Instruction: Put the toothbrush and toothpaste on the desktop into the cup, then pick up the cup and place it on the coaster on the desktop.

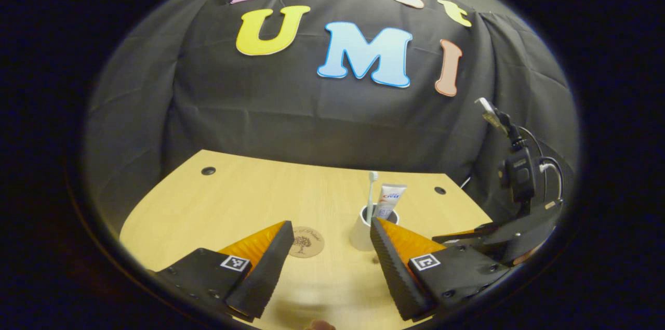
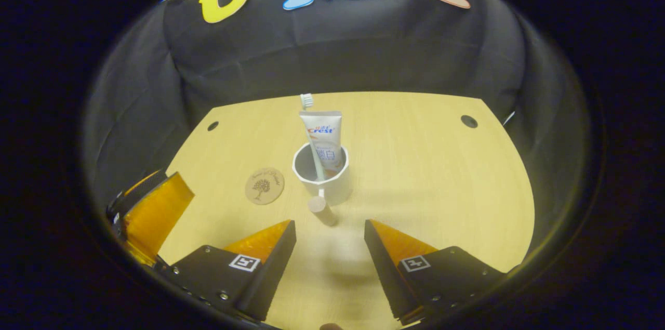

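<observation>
Both jaws stand apart and empty: your right gripper (image 2: 330, 231) hovers just short of the cup's wooden handle (image 2: 322, 209). Beyond it the white cup (image 2: 332, 184) holds toothbrush (image 2: 307, 102) and toothpaste (image 2: 323, 135) upright; the coaster (image 2: 264, 185) lies just left. Your left gripper (image 1: 327, 234) hangs near.

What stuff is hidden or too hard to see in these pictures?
- Left gripper view: the left claw has one finger covering part of the cup.
- Both views: the bottoms of the toothbrush and toothpaste are hidden inside the cup.
- Right gripper view: the tree drawing and writing on the coaster are too small to read.
- Right gripper view: the cup's handle end looks blurry.
</observation>
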